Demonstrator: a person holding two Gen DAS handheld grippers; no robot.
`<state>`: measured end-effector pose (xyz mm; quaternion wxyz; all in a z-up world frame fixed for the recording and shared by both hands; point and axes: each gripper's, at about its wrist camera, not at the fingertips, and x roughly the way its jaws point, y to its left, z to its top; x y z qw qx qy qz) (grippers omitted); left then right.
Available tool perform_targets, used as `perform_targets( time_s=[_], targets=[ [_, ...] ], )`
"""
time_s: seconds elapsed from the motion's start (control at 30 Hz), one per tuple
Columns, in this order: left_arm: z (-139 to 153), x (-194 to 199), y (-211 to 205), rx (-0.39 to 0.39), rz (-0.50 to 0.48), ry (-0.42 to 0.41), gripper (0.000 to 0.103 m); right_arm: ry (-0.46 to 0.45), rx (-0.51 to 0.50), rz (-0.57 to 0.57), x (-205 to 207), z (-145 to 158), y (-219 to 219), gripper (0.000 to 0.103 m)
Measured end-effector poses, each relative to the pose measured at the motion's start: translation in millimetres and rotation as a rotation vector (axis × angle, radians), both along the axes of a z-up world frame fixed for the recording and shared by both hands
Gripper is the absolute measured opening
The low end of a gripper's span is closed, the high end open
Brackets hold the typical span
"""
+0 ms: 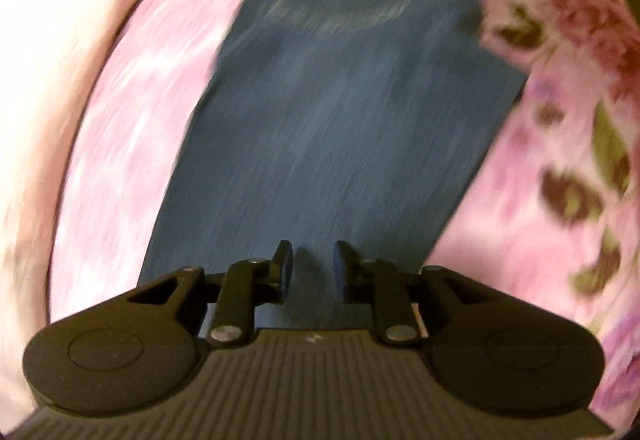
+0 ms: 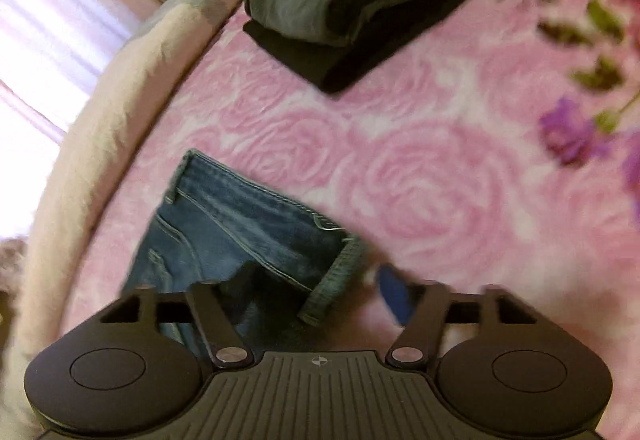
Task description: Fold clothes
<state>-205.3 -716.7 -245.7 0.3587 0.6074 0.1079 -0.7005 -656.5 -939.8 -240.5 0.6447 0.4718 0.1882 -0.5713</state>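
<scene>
A pair of blue jeans (image 1: 340,112) lies flat on the pink rose-patterned blanket (image 1: 132,128), stretching away from the camera. My left gripper (image 1: 312,266) hovers low over the near end of the denim. It is open by a narrow gap, with only flat fabric showing between the pads. In the right wrist view the jeans' waistband end (image 2: 240,224) with a back pocket lies at lower left. My right gripper (image 2: 320,280) is wide open, and the waistband corner sits between its fingers. The blue right pad (image 2: 394,294) is over the blanket; the left finger is dark against the denim.
A folded stack of dark grey and black clothes (image 2: 360,0) rests on the blanket (image 2: 432,168) at the far side. A pale sheet edge (image 2: 120,88) runs along the left, with curtains beyond it. Purple and green flower prints mark the blanket's right side.
</scene>
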Motion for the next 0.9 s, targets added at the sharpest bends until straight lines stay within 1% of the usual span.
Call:
perform_targets(
  time_s=[0.1, 0.17, 0.3, 0.33, 0.4, 0.43, 0.53, 0.7, 0.77, 0.87, 0.9],
  targets=[
    [6, 42, 23, -0.013, 0.132, -0.027, 0.024, 0.077, -0.02, 0.027, 8, 10, 14, 0.071],
    [10, 69, 40, -0.02, 0.194, -0.036, 0.026, 0.133, -0.041, 0.1, 30, 19, 32, 0.071],
    [8, 128, 77, -0.03, 0.288, -0.063, 0.027, 0.174, -0.052, 0.253, 86, 34, 80, 0.071],
    [7, 142, 84, -0.032, 0.304, -0.071, 0.027, 0.181, -0.056, 0.303, 106, 37, 94, 0.071],
    [4, 176, 97, -0.042, 0.34, -0.085, 0.028, 0.204, -0.086, 0.43, 148, 40, 122, 0.071],
    [2, 193, 104, -0.046, 0.358, -0.093, 0.03, 0.227, -0.114, 0.515, 175, 41, 138, 0.071],
    [2, 248, 127, -0.068, 0.415, -0.103, 0.032, 0.266, -0.214, 0.781, 260, 40, 189, 0.071],
    [12, 331, 161, -0.119, 0.499, -0.092, 0.034, 0.279, -0.369, 1.211, 410, 28, 281, 0.071],
    [18, 355, 168, -0.153, 0.535, -0.09, 0.035, 0.282, -0.447, 1.379, 465, 19, 319, 0.071],
    [29, 390, 183, -0.207, 0.611, -0.08, 0.037, 0.309, -0.573, 1.56, 537, 1, 363, 0.071],
    [31, 398, 188, -0.22, 0.639, -0.077, 0.038, 0.319, -0.607, 1.597, 559, -7, 375, 0.071]
  ],
)
